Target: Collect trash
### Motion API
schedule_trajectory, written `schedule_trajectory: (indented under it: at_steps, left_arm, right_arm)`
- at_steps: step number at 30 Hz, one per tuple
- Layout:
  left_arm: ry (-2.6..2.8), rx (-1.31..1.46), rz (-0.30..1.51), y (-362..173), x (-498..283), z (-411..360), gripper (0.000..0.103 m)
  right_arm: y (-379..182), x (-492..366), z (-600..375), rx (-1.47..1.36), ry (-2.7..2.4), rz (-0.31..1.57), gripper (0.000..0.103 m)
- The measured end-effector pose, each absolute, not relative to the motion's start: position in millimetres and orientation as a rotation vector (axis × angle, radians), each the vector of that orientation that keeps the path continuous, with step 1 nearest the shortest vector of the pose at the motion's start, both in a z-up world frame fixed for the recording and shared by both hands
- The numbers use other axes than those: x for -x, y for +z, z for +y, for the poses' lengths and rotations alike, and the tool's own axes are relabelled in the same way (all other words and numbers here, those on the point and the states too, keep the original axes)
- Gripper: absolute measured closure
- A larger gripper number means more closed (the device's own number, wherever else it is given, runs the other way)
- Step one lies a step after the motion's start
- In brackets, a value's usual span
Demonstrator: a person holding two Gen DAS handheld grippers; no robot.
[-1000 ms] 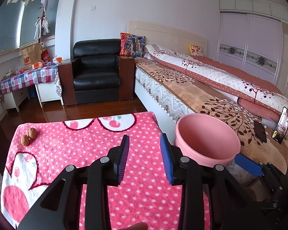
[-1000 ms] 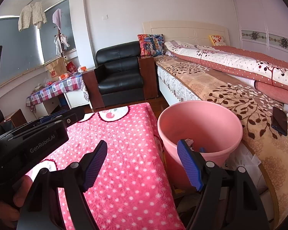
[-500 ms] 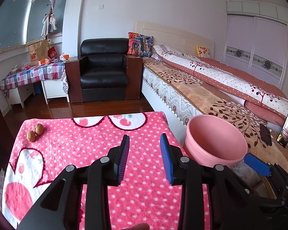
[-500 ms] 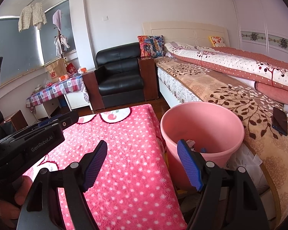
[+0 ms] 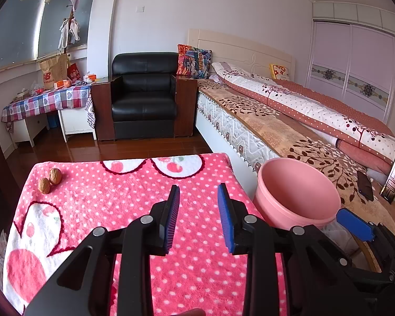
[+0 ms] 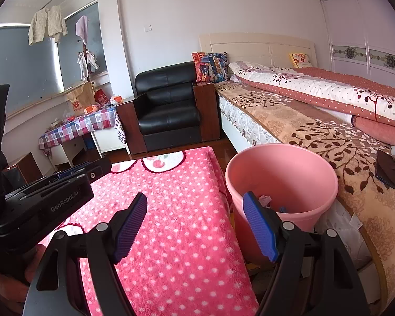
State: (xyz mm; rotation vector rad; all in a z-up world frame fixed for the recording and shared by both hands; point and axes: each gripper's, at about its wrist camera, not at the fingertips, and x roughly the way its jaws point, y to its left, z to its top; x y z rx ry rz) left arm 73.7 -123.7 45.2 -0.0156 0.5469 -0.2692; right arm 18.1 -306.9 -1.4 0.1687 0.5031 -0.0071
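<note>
**Two walnuts on the blanket, one pink bin beside it**

Counted: two walnuts (image 5: 50, 180), one pink bin (image 5: 297, 192), one pink polka-dot blanket (image 5: 113, 205) covering the work surface, and two grippers.

The walnuts lie at the far left corner of the blanket, touching each other or very nearly so, well apart from both grippers. The pair lines up on a short diagonal, one nut a little nearer the camera and to the left, the other farther and to the right. Each nut is round enough that its own long axis cannot be told.

The bin stands upright, mouth up, just off the blanket's right edge, between it and the bed (image 5: 289, 121). From the right wrist view, the bin (image 6: 284, 173) holds a few small scraps at the bottom; what they are cannot be told.

The left gripper (image 5: 198, 216) hovers over the middle of the blanket, pointing toward the far edge and tilted downward. Its jaws stand moderately apart and are closing, with nothing between them.

The right gripper (image 6: 194, 226) is spread wide and empty. Its left finger is over the blanket's right edge and its right finger appears in front of the bin's near rim.

A dark phone (image 6: 385, 168) lies flat on the bed cover to the right of the bin. A black armchair (image 5: 143, 100) stands across the room.
</note>
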Motion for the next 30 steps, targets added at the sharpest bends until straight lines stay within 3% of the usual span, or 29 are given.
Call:
schedule_trajectory:
  at_steps: [30]
  left_arm:
    - [-0.280, 0.005, 0.550, 44.4, -73.3, -128.4, 0.073]
  right_arm:
    - [1.3, -16.0, -308.5, -0.174, -0.010, 0.496, 0.029]
